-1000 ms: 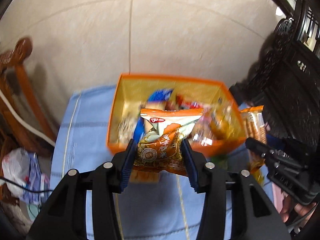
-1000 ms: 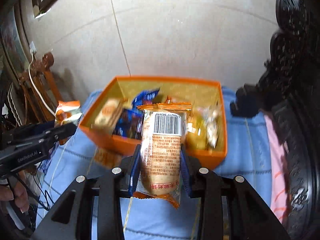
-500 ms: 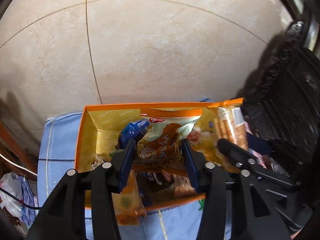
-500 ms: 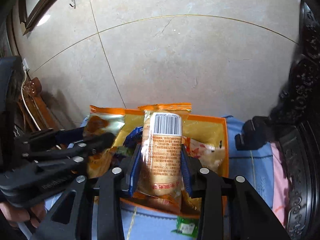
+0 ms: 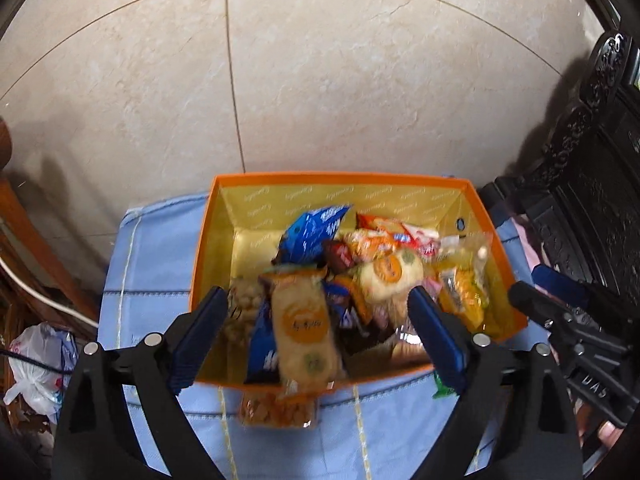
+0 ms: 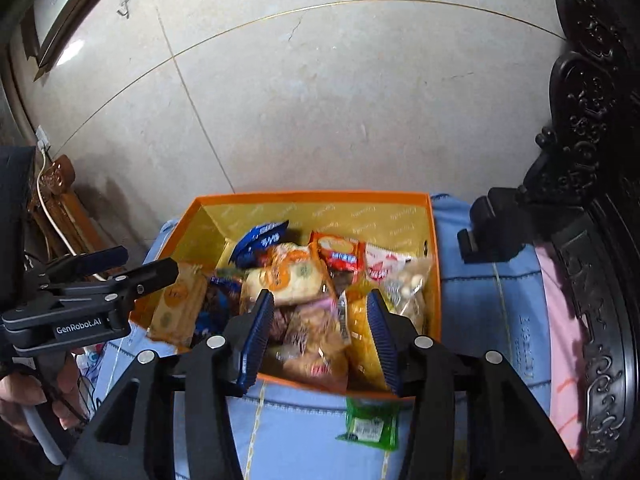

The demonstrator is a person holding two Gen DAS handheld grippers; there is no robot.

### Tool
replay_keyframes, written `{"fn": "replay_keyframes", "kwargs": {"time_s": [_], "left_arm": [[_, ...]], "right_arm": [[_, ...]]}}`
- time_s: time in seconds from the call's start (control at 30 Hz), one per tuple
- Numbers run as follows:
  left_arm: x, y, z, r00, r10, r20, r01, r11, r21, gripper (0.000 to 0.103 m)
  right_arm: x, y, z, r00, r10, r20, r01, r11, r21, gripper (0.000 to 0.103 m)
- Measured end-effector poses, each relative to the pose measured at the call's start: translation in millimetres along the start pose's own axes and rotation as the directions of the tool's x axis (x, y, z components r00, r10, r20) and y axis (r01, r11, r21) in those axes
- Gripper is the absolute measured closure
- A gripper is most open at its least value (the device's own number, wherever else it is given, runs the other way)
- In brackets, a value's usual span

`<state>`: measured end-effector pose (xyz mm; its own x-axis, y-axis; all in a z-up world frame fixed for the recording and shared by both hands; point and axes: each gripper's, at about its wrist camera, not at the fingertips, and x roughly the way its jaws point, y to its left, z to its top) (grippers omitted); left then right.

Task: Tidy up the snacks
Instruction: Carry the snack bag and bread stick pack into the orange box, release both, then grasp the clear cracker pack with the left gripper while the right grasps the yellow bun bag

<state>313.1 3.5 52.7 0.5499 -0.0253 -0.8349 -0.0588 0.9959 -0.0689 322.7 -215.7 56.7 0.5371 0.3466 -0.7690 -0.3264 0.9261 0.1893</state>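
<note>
An orange box (image 5: 208,248) (image 6: 436,280) with a yellow inside stands on a blue cloth and holds several snack packets. My left gripper (image 5: 318,330) is open and empty above its near edge. An orange cracker packet (image 5: 304,324), blurred, lies in the box between its fingers, over the near wall. My right gripper (image 6: 318,338) is open and empty above the near right part of the box. A blurred orange packet (image 6: 316,340) lies in the box between its fingers. The left gripper also shows in the right wrist view (image 6: 132,268).
A nut packet (image 5: 276,412) and a green packet (image 6: 370,424) (image 5: 442,390) lie on the blue cloth (image 5: 152,280) in front of the box. A tiled wall stands behind. Dark carved furniture (image 6: 592,160) is on the right, a wooden chair (image 5: 24,240) on the left.
Both grippers have opened and let go of their packets, which now lie in the box. Both grippers have drawn back a little from the box.
</note>
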Motion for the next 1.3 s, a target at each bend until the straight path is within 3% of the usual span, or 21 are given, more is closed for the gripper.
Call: {"fn": "replay_keyframes", "kwargs": {"time_s": [0.13,0.27,0.43,0.67,0.83,0.93,1.03,1.3], "left_arm": [[-13,2,-19,1.000,0.009,-0.003,-0.009,1.000,0.008,0.014],[-26,2,-43,1.000,0.006,-0.015,-0.006,1.000,0.019,0.014],[-23,6,-83,0.998,0.020,-0.063,-0.019,1.000,0.011,0.013],[19,13,-136,0.979,0.069,-0.193,-0.071,0.997,-0.001,0.013],[51,26,-150,0.967,0.097,-0.234,-0.110,0.993,-0.042,0.013],[67,31,-150,0.961,0.109,-0.253,-0.130,0.989,-0.069,0.012],[80,30,-148,0.955,0.154,-0.253,-0.169,0.985,-0.036,0.010],[110,30,-140,0.948,0.144,-0.285,-0.154,0.988,-0.011,0.007]], "right_arm": [[-21,0,-15,1.000,-0.009,0.013,0.009,1.000,0.017,0.041],[-36,-4,-36,0.999,-0.038,-0.003,0.038,0.999,0.018,0.035],[-58,-18,-80,0.995,-0.100,-0.012,0.100,0.995,0.030,0.015],[-59,-40,-153,0.988,-0.080,-0.131,0.095,0.990,0.109,0.014],[-49,-42,-182,0.981,-0.044,-0.187,0.071,0.988,0.140,0.014],[-42,-38,-185,0.979,-0.022,-0.201,0.050,0.989,0.138,0.014],[-34,-33,-182,0.977,0.001,-0.213,0.027,0.991,0.131,0.014],[-5,-23,-172,0.965,0.054,-0.256,-0.024,0.993,0.119,0.014]]}}
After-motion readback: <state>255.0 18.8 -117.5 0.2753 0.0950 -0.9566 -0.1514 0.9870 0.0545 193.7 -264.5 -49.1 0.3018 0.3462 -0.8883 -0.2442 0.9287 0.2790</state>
